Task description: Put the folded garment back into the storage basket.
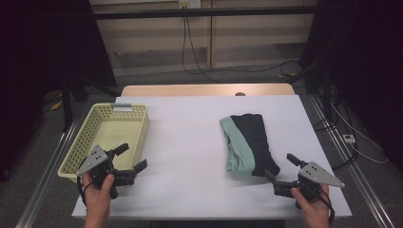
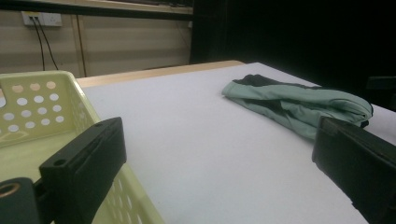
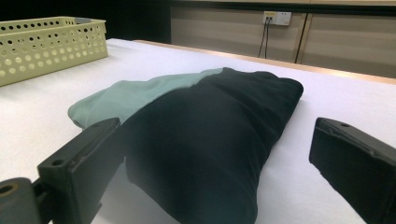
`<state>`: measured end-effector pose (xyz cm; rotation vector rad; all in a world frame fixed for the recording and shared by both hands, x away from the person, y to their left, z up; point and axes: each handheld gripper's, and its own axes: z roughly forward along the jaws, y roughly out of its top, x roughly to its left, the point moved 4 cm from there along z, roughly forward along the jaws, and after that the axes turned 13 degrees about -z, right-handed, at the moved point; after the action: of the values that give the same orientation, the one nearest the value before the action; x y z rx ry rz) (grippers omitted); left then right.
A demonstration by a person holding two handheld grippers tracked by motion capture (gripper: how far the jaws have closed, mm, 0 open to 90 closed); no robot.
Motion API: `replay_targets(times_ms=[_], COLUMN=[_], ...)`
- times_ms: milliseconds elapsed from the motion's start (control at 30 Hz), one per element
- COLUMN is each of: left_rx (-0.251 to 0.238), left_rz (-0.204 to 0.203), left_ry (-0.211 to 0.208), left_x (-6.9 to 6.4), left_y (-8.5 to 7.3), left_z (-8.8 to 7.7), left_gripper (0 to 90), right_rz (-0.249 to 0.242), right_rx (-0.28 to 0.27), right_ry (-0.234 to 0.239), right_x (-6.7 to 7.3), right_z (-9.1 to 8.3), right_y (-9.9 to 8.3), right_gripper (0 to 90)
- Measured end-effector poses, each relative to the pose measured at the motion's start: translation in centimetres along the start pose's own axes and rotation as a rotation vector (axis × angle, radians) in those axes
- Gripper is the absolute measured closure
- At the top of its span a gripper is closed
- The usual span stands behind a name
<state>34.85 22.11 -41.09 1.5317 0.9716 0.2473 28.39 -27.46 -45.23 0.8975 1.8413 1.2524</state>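
My right gripper (image 1: 280, 167) has its jaws wide apart with nothing between them, aimed at the near end of the folded cloth (image 1: 247, 142), just short of touching it; in the right gripper view the dark half of the cloth (image 3: 210, 135) bulges between the jaws, with the green half behind it; my left gripper (image 1: 130, 157) is likewise spread and empty, poised at the near right corner of the basket (image 1: 102, 124), well apart from the cloth; seen from the left gripper, the basket wall (image 2: 37, 105) sits by one jaw and the cloth (image 2: 299, 100) lies far across the table (image 1: 190, 142); the basket looks empty and the cloth rests well right of it. I judge the risks so: closing on the top layer alone would let the fold fall open as I lift; a shallow bite at the edge could slip; pushing in low might shove the bundle away from me instead of catching it; and my left jaws, so near the basket, could nudge it askew.
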Motion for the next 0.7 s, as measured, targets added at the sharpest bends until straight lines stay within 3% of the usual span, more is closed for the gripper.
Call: replay_targets(times_ms=[400,700], left_rx=[0.016,0.024], left_rz=[-0.011,-0.006], left_ry=[-0.022,-0.074], left_x=[-1.6,-3.8], left_y=[0.9,2.3], left_z=[1.1,3.2], left_gripper=[3.0,3.0], right_rz=[0.003,0.000], right_rx=[-0.003,-0.008], right_ry=[0.010,0.014], right_x=[0.0,0.1], right_z=[0.1,0.2], right_y=[0.2,0.3], right_gripper=[3.1,3.1])
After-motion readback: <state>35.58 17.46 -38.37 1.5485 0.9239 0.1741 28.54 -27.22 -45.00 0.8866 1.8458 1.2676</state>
